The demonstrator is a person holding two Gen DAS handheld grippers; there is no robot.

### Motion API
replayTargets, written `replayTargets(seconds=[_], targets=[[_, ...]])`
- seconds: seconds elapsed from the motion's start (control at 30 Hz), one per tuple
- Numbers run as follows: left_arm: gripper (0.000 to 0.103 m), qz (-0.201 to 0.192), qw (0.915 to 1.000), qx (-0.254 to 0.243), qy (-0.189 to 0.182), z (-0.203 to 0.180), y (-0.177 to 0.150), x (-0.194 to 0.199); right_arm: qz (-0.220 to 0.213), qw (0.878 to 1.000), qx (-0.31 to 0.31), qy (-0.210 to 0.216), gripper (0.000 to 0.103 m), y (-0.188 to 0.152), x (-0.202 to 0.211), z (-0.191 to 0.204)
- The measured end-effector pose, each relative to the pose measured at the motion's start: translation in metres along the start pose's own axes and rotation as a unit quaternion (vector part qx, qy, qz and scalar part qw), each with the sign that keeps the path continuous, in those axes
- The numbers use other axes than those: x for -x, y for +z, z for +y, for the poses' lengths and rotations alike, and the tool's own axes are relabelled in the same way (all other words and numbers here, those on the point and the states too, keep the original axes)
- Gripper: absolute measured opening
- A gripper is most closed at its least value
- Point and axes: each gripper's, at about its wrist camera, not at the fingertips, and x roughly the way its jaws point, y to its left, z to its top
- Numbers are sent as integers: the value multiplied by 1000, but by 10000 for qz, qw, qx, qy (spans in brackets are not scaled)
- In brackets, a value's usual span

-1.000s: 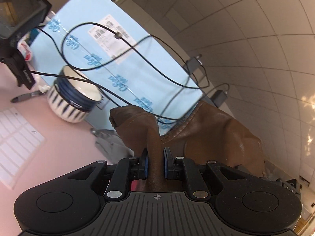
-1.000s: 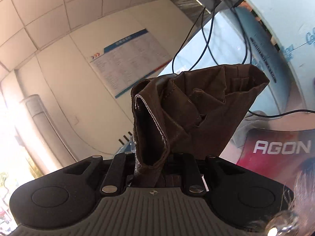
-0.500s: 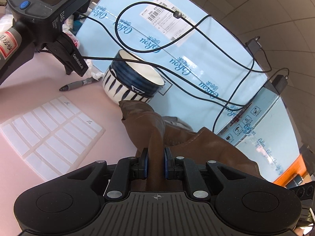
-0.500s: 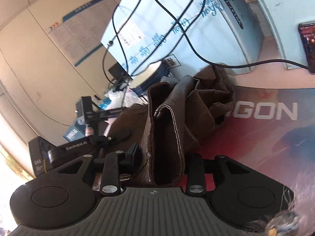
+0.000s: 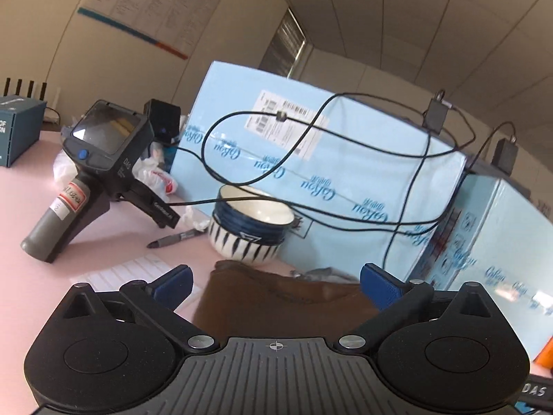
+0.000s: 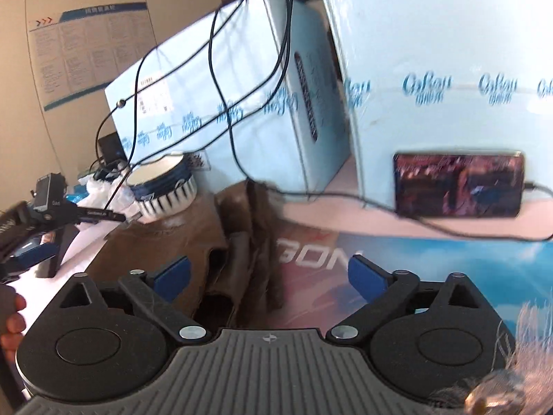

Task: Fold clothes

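The brown garment (image 5: pixel 276 297) lies on the pink table, folded into a flat heap in front of the striped bowl. My left gripper (image 5: pixel 275 282) is open, its blue pads spread wide just above the garment's near edge, holding nothing. In the right wrist view the garment (image 6: pixel 179 242) lies bunched, with creased folds (image 6: pixel 252 242) at its right side beside a printed mat. My right gripper (image 6: pixel 269 275) is open over those folds and empty.
A blue-striped bowl (image 5: pixel 252 228) stands just behind the garment. Light blue boxes (image 5: pixel 328 180) with black cables draped over them stand at the back. A spare handheld gripper (image 5: pixel 93 173), a marker (image 5: pixel 172 240) and a label sheet lie to the left. A phone (image 6: pixel 459 183) leans on a box.
Both grippers lowered the brown garment from the air onto the table, then opened and let it go. The garment now lies on the table by the bowl.
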Motion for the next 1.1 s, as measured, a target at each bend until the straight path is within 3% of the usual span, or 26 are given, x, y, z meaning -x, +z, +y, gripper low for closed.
replayTargets(seconds=[0.07, 0.2, 0.4, 0.5, 0.6, 0.73, 0.9, 1.1], targets=[[103, -175, 9996, -152, 178, -18, -10, 8, -281, 9995, 95, -93, 103, -2, 5, -1], [103, -357, 9926, -686, 931, -42, -25, 9, -474, 9988, 154, 2, 103, -3, 2, -6], [103, -696, 9681, -1286, 2037, -56, -31, 16, -688, 9941, 590, 593, 103, -2, -15, 12], [103, -853, 9557, -1544, 2355, -59, -36, 15, -815, 9900, 917, 699, 103, -3, -22, 25], [103, -865, 9468, -1793, 2527, -66, -44, 10, -746, 9890, 1057, 722, 103, -3, -26, 30], [103, -955, 9424, -2008, 2500, -74, -50, 9, -769, 9915, 874, 573, 103, -3, -25, 23], [103, -1125, 9454, -1963, 2347, -74, -51, 16, -759, 9943, 556, 502, 103, -3, -25, 12], [103, -1198, 9484, -1932, 2208, -75, -52, 19, -742, 9938, 660, 503, 103, -5, -26, 16]])
